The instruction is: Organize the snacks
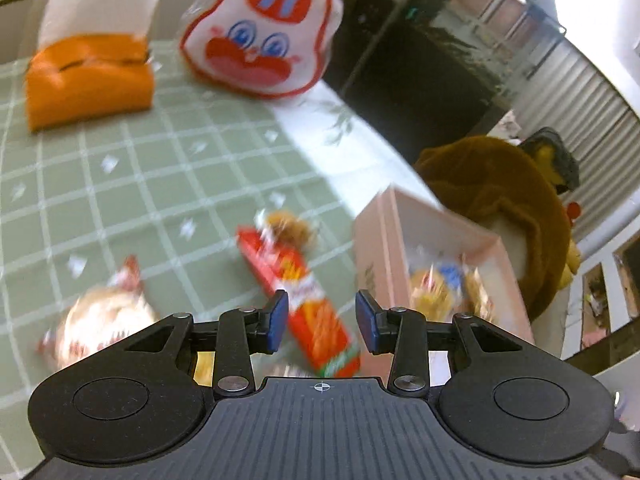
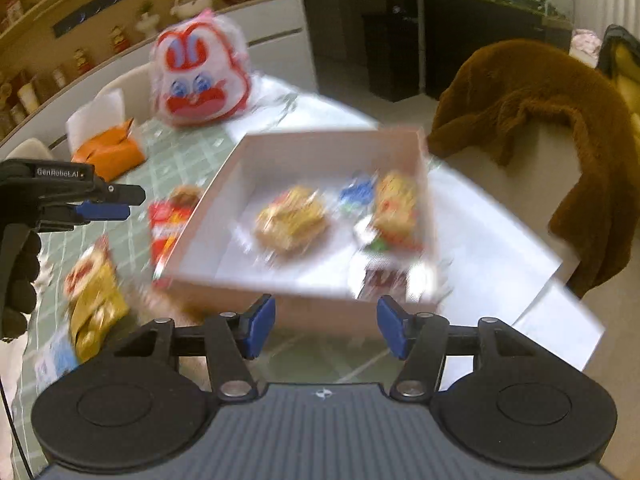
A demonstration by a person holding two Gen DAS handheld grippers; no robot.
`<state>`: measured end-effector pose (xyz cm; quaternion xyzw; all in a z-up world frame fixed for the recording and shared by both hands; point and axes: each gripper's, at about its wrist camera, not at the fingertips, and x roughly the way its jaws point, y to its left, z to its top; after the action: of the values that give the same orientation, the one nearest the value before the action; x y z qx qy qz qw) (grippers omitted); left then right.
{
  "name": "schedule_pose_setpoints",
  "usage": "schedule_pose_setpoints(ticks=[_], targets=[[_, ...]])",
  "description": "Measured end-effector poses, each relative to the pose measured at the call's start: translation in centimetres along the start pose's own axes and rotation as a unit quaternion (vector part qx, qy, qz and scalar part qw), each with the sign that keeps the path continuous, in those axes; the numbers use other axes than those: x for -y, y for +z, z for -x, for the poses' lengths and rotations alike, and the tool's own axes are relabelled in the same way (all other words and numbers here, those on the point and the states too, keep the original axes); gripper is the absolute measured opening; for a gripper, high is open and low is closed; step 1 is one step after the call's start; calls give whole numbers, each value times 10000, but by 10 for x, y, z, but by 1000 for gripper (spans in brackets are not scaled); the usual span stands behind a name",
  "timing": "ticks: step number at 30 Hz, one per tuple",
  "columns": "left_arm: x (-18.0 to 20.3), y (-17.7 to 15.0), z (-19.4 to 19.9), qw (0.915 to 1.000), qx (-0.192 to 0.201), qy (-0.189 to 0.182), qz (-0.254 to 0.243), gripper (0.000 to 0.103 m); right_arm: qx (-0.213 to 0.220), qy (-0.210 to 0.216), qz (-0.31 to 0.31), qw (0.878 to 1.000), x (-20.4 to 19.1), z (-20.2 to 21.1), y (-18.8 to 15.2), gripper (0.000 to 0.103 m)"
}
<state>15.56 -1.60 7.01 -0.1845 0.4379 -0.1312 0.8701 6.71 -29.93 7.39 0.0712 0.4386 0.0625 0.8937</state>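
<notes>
Both views are pretty blurry. The table [image 1: 120, 184] has a glossy green cloth with a white grid. A fuzzy brown coat [image 2: 552, 128] is draped over a chair at the far right. The rabbit bag [image 1: 260, 28] is puffy white plastic with a red cartoon face, and next to it is a soft orange tissue pouch [image 1: 88, 84].

The box [image 2: 224, 196] is a shallow pale pink cardboard square with a white floor, holding crinkly wrapped snacks, including a yellow pack [image 2: 292, 218]. It sits just ahead of the right gripper [image 2: 326, 326], whose blue pads are spread with nothing between them.

The left gripper [image 1: 322, 322] is spread too, hovering right over a long red-orange carton [image 1: 296, 300] lying left of the box. A crinkly pale bun pack [image 1: 100, 320] lies further left.
</notes>
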Motion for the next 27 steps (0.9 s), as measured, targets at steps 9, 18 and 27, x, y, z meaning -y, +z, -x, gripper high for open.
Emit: schedule_pose_setpoints(ticks=[9,18,27], targets=[[-7,-21,15,9995,-156,254,34,42,-314,767,-10,9966,-42,-21,-14,42],[-18,-29,19,9990,-163,370,184,42,-880,1752,446,9796,-99,-29,-21,43],[-17,3,-6,9974,37,455,557,42,-557,1327,729,9869,-95,-4,-11,43]])
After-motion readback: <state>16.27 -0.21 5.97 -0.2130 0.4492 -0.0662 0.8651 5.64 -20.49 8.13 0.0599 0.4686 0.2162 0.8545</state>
